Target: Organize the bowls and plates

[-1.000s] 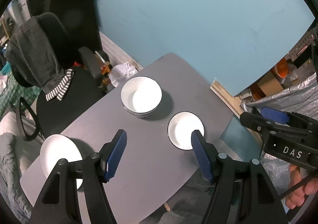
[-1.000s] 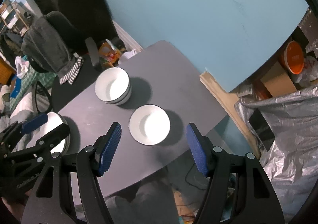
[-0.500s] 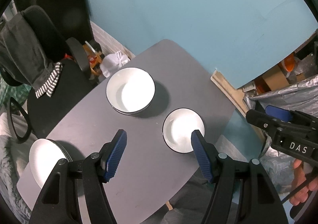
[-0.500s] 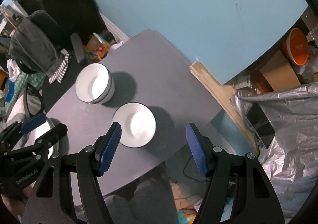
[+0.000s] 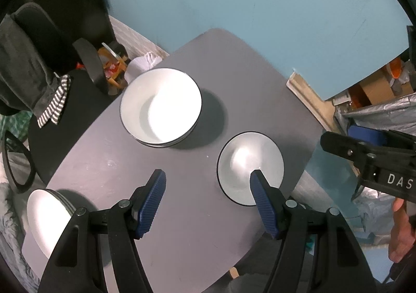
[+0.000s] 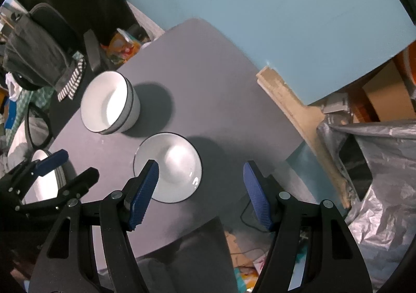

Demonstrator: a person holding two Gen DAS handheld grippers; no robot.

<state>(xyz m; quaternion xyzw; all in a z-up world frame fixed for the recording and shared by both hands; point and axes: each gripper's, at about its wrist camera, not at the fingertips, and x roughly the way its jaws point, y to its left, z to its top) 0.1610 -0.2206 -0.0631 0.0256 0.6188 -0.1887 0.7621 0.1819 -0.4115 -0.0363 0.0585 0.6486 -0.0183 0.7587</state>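
White letters "DAS", likely cut off at frame edge, on right tool (image 5: 364, 146) body.

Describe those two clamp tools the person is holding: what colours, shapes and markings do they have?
Both look alike. The left gripper has two black plastic arms with triangular cut-outs and silver screws, each ending in a ribbed blue pad. The right gripper is built the same; seen from the side in the left wrist view, its black body carries white letters "DAS". Part of a bare hand shows beneath it; no sleeve is clearly visible.

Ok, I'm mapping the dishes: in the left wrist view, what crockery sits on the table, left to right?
Stack of plates → stack of bowls → single shallow bowl, all on the grey table.
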